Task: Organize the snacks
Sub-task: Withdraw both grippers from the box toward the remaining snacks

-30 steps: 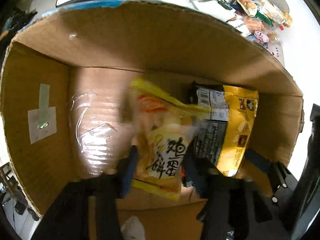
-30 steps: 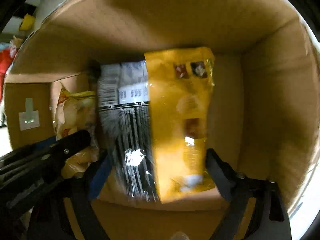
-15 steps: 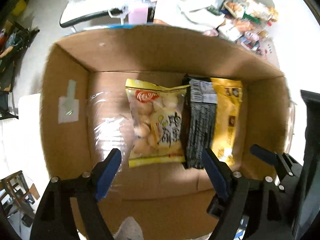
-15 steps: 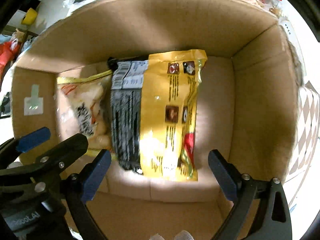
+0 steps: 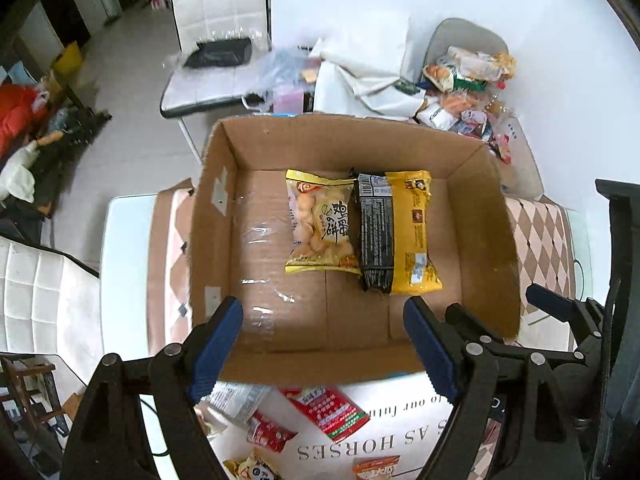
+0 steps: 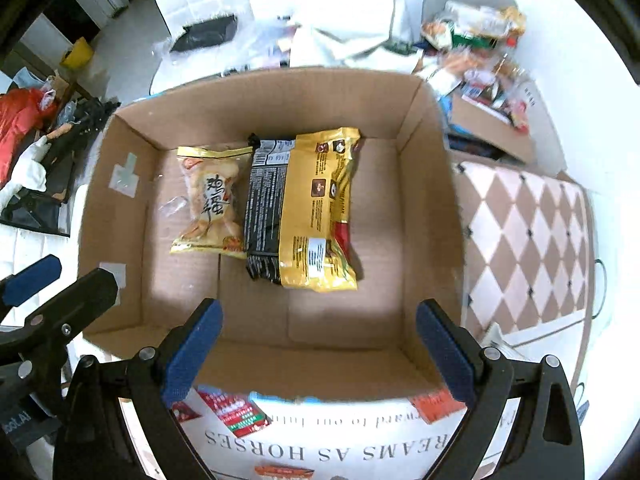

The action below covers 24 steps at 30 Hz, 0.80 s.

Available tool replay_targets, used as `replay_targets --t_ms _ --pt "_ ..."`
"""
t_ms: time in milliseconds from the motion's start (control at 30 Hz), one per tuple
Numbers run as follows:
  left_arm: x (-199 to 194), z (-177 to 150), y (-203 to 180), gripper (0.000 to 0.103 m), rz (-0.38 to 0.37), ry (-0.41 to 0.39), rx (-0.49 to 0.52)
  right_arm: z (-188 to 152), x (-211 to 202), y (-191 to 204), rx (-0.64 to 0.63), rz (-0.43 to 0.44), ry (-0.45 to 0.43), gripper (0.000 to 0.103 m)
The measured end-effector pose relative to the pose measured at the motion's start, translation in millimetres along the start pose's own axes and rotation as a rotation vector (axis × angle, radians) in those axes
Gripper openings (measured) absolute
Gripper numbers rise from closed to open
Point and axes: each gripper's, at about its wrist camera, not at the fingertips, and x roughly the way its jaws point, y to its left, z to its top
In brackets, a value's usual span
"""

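Two snack packs are lying flat, touching side by side, on the floor of the cardboard box: the egg-biscuit bag toward nine o'clock and the yellow-and-black noodle pack toward three. I am holding my left gripper and right gripper above the box's near wall at six o'clock, both spread wide and gripping nothing. Loose red snack packets are lying below them.

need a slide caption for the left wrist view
Open left gripper above a cardboard box holding two snack bags side by side.
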Motion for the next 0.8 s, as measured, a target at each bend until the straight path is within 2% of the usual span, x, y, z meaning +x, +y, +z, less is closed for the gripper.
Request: replay_targets --t_ms 67,267,467,600,633,667,700,800 --pt "-10 -8 -2 0.082 0.003 -0.021 0.005 -6 -22 -1 -0.004 -0.001 -0.024 0.099" --pt "-39 -29 -7 0.082 0.007 -0.068 0.008 -13 -14 -2 -0.003 0.013 -0.071 0.099" --pt "-68 -51 -14 0.082 0.002 -0.103 0.01 -36 -36 -6 0.009 0.041 -0.104 0.099" --pt "-84 -80 -13 0.082 0.012 -0.12 0.03 -61 -44 -12 0.042 0.109 -0.072 0.099" --pt "-83 -89 -11 0.085 0.017 -0.116 0.031 -71 -43 -13 0.051 0.128 -0.056 0.099" --pt "-81 -99 -7 0.091 0.023 -0.106 0.029 -81 -39 -14 0.057 0.142 -0.037 0.099" --pt "-75 -113 -1 0.093 0.03 -0.085 0.016 -91 -34 -14 0.067 0.159 -0.011 0.099" --pt "-49 -152 18 0.094 0.051 -0.006 -0.039 -127 -2 -13 0.095 0.212 0.105 0.099"
